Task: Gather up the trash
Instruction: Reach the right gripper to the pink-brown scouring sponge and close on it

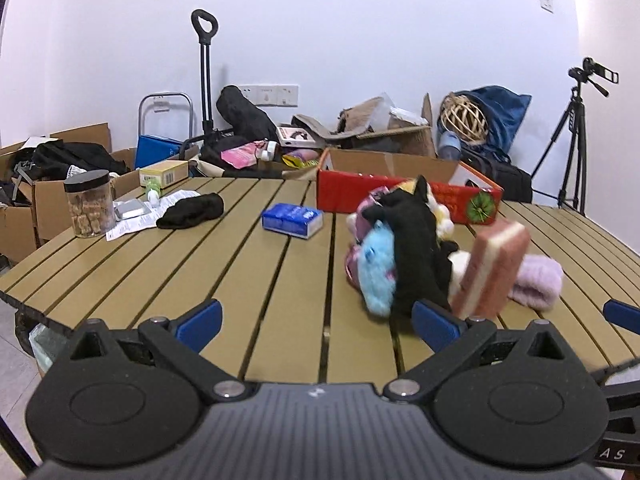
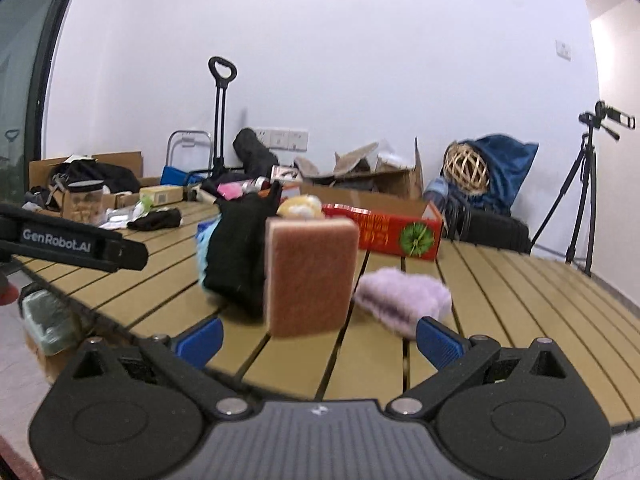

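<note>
A pink and white sponge (image 2: 310, 276) stands on end and tilts, blurred, just ahead of my right gripper (image 2: 319, 340), which is open and does not touch it. I cannot tell whether the sponge rests on the slatted table (image 2: 500, 304). In the left wrist view the sponge (image 1: 494, 272) leans beside a heap of soft things (image 1: 400, 248), black, blue and pink. My left gripper (image 1: 318, 326) is open over the table's near edge with nothing between its fingers. A blue tissue pack (image 1: 292, 220) lies further back.
A lilac fluffy item (image 2: 404, 296) lies right of the sponge. A red box (image 1: 408, 196) stands at the back, with a snack jar (image 1: 89, 208), papers and a black cloth (image 1: 192, 210) at the far left. Cardboard boxes and a tripod (image 1: 572, 140) line the wall.
</note>
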### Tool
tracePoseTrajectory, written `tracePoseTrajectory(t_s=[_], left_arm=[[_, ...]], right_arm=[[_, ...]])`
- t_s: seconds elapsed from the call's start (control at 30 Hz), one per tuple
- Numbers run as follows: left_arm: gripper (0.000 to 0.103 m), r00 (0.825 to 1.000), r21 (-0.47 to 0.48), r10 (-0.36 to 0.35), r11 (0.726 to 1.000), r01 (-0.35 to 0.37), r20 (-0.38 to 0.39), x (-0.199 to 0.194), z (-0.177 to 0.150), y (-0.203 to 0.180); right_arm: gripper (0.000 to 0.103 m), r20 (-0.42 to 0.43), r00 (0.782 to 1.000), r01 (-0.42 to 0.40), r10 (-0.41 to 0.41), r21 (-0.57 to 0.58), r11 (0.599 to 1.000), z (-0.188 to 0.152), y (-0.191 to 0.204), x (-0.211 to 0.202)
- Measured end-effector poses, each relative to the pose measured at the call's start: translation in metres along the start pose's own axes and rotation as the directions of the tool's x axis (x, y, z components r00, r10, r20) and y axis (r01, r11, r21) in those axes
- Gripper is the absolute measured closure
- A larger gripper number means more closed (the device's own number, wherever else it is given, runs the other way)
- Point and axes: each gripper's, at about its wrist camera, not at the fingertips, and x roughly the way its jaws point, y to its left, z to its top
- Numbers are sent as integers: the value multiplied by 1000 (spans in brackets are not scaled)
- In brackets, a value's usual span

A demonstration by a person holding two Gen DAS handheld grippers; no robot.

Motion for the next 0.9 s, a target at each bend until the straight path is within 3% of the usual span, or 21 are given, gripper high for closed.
tracePoseTrajectory(t_s=[0.37,0.77,0.9], left_arm=[[0,1000,-11,17,1000,-17,21,31,13,13],[0,998,4,-51,999,51,36,57,26,12],[0,997,-2,-65,998,65,33,60,24,14]], right_arm=[[0,40,998,45,-46,30,999,16,3,47],[0,5,999,-35,35,68,997,23,-1,92],[8,0,998,-66,66,106,992,22,-5,102]])
